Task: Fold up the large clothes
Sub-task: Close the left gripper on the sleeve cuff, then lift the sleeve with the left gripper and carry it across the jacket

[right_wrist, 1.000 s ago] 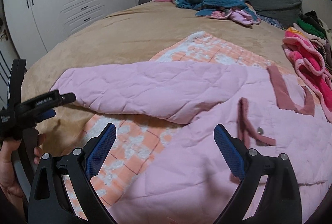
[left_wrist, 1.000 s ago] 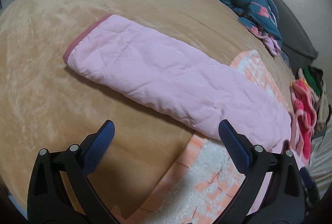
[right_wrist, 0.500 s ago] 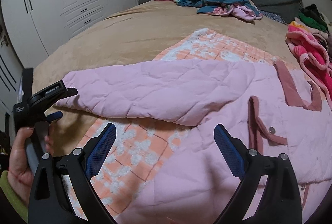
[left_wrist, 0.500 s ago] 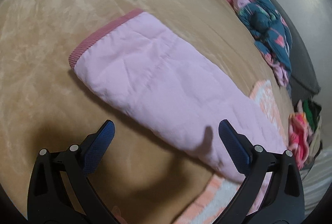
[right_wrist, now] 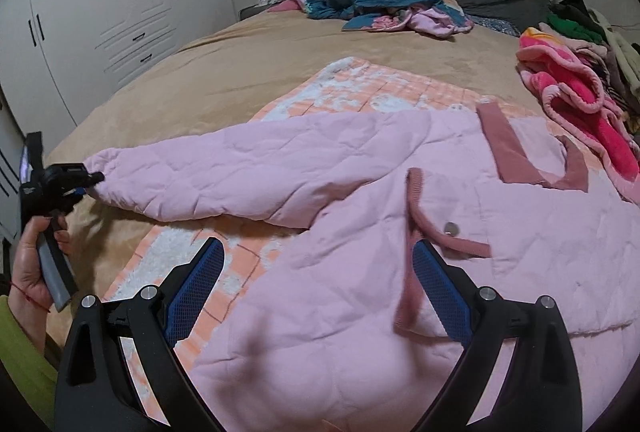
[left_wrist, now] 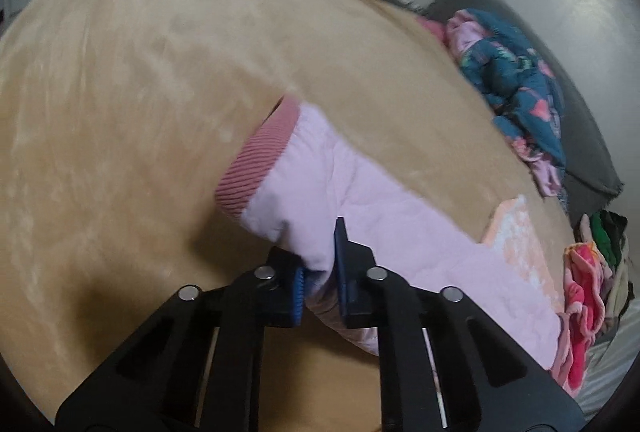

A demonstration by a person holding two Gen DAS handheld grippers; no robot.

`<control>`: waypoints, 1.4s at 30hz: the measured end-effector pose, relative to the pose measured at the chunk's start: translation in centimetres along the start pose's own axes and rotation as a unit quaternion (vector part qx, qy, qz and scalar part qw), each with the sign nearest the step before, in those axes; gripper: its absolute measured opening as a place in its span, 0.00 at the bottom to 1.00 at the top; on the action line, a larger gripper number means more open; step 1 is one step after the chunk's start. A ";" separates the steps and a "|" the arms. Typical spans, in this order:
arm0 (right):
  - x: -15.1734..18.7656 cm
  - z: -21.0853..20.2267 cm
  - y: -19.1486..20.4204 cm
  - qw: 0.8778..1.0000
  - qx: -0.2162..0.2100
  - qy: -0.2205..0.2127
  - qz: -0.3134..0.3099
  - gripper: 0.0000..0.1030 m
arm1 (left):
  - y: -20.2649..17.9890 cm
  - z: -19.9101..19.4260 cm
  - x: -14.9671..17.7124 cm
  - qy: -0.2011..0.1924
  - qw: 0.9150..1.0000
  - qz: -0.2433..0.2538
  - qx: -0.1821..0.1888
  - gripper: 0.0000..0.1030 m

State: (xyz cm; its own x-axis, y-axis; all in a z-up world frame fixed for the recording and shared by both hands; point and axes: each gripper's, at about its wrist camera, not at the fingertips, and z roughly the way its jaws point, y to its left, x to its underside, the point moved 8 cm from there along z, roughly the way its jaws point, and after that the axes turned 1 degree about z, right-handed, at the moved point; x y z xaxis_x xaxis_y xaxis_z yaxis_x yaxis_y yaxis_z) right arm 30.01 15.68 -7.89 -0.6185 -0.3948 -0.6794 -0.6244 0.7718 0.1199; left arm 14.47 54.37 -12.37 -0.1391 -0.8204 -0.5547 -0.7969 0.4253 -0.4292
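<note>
Sleeve (left_wrist: 360,216) end, just behind its ribbed cuff (left_wrist: 256,172), now sits pinched between the pads of the left tool (left_wrist: 320,280): the jaws stood wide a moment ago and have just snapped together on the quilted fabric. From this view the cuff hangs past the tool toward the tan bed (left_wrist: 120,112), and the rest of the sleeve runs back toward the jacket body.

From the right view, the pink jacket (right_wrist: 440,272) lies spread on an orange-and-white blanket (right_wrist: 360,88) on the bed, its sleeve stretched out to the left tool (right_wrist: 86,180), which a hand (right_wrist: 36,252) holds at the sleeve's far tip. The right tool (right_wrist: 316,284) hovers released over the jacket front, beside the placket, with nothing between its jaws.

With 1 sleeve gripped, the likely next step is carrying it across the jacket body as a 1st fold; the body itself is not yet folded.
</note>
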 end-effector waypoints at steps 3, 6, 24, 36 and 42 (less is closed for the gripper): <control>0.1 -1.1 -1.6 1.000 0.002 -0.011 0.021 0.92 | -1.9 -2.1 -0.8 -0.017 0.999 0.019 0.020 0.03; 0.5 -2.1 -2.9 0.999 0.004 -0.017 0.039 0.92 | -3.7 -3.3 -0.8 -0.027 0.998 0.036 0.032 0.02; 1.8 -12.3 -10.8 0.991 0.045 -0.080 0.092 0.92 | -14.6 -14.2 1.1 -0.072 0.979 0.127 0.141 0.02; 4.7 -18.0 -15.5 0.983 0.038 -0.109 0.142 0.92 | -24.2 -22.2 2.4 -0.108 0.959 0.207 0.163 0.02; 6.3 -20.2 -17.8 0.981 0.059 -0.116 0.147 0.92 | -28.2 -25.1 4.4 -0.123 0.948 0.238 0.173 0.02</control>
State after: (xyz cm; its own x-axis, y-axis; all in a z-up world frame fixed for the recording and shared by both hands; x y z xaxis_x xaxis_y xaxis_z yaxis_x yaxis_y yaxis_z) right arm 27.55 -10.59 0.28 -0.6294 -0.0339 -0.7763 -0.3683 0.8928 0.2595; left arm 21.55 29.16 15.16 -0.2595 -0.4090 -0.8749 -0.4318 0.8594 -0.2737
